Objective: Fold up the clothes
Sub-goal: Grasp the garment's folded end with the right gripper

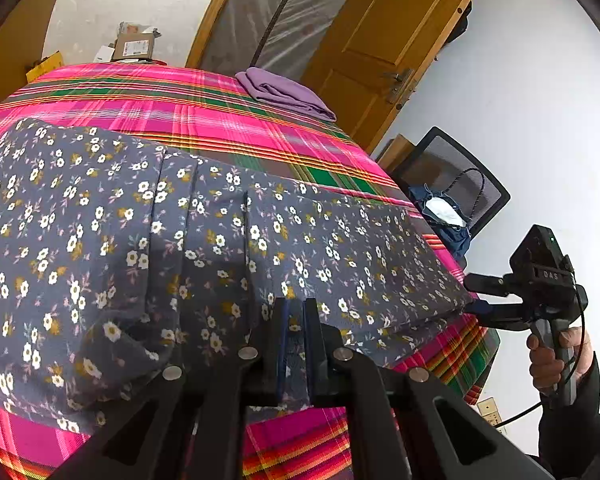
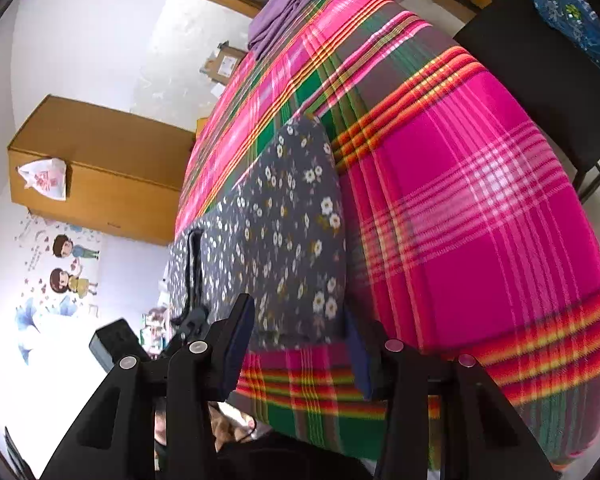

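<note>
bare plaid bed (image 1: 204,116) lies open from ten to one o'clock beyond the floral cloth (image 1: 180,232), broken only by a folded purple cloth (image 1: 284,94) at twelve. a chair (image 1: 456,188) with a blue bag (image 1: 448,220) crowds the bed edge at three. boxes (image 1: 134,46) stand past the far edge at eleven.

- Bright, even daylight fills both views; colours look saturated.
- The white wall (image 2: 80,60) glares, washing out toward the lower left of the right wrist view.
- Strong fisheye bending curves the plaid bedspread (image 1: 204,108); black vignette fills the corners.
- Soft shadows only; slight blur at the edges.
</note>
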`<action>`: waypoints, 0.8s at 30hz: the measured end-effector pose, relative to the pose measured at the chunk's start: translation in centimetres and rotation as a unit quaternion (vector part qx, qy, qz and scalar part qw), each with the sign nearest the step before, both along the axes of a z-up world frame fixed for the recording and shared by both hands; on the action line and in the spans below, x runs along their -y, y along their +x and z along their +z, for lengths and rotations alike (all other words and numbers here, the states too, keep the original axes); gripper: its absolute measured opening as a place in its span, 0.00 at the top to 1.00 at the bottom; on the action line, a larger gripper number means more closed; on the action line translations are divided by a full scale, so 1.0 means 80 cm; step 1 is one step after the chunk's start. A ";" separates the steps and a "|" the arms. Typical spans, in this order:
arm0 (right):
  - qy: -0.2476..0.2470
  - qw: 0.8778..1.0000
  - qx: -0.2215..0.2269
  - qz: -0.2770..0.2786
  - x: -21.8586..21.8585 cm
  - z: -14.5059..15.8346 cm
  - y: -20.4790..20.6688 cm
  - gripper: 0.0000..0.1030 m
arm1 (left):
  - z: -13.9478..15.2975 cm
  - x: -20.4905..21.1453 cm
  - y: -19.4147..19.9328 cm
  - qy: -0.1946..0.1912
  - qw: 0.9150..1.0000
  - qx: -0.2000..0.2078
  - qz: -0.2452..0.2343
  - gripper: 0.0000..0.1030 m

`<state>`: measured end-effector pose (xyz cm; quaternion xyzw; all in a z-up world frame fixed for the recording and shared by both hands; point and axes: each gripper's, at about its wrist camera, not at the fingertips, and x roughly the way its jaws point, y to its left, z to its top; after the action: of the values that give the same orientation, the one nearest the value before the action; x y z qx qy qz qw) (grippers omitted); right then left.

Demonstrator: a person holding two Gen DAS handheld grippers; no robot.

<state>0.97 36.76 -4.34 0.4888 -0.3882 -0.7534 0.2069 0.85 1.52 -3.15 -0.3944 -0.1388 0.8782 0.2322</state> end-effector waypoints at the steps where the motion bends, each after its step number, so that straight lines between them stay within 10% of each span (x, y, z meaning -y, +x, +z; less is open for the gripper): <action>1: 0.002 1.000 -0.004 -0.001 0.003 0.000 -0.002 0.56 | 0.000 0.000 0.000 0.001 1.000 0.000 0.000 0.94; 18: 0.055 0.995 -0.075 -0.029 0.035 0.005 -0.005 0.56 | -0.004 0.001 0.002 0.006 1.000 -0.006 0.000 0.94; 21: 0.058 0.995 -0.079 -0.033 0.037 0.005 -0.003 0.82 | -0.003 0.002 0.002 0.005 1.000 -0.005 0.000 0.94; 24: 0.045 0.994 -0.096 -0.033 0.033 0.008 0.001 0.83 | -0.002 0.001 0.002 0.001 1.000 -0.005 0.001 0.94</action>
<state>1.02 34.10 -3.67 0.4101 -0.3484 -0.8198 0.1958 1.03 1.47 -3.30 -0.3897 -0.1392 0.8802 0.2323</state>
